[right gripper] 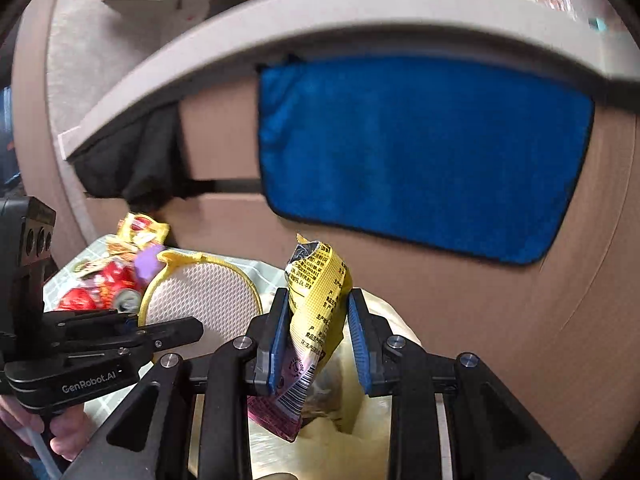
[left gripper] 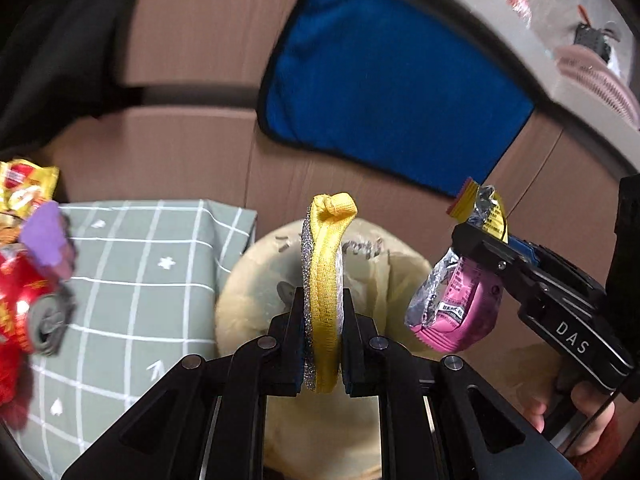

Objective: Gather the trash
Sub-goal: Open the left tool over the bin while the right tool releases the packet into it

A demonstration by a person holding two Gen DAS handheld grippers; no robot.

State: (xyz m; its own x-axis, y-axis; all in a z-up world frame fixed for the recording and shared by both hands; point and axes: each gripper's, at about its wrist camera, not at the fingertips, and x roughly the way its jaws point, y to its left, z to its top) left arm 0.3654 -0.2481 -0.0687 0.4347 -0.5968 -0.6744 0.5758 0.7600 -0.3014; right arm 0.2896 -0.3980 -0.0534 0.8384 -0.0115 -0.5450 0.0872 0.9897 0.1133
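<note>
Midway, by the look of it. Left claw [left gripper: 323, 316] clamped on a yellow-edged scrub pad [left gripper: 325, 280]; right claw [right gripper: 318, 340] pinching a yellow and pink wrapper [right gripper: 316, 308]. Both held over a pale yellow bag [left gripper: 320, 432] just beneath. Still left: red and yellow packets [left gripper: 20, 248] on the checked cloth [left gripper: 140, 280], left of the left claw.

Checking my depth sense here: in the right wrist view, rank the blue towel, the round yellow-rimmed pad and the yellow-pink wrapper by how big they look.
1. blue towel, by far the largest.
2. and 3. round pad and wrapper look alike; the wrapper is nearer the camera, so I won't rank them.
</note>
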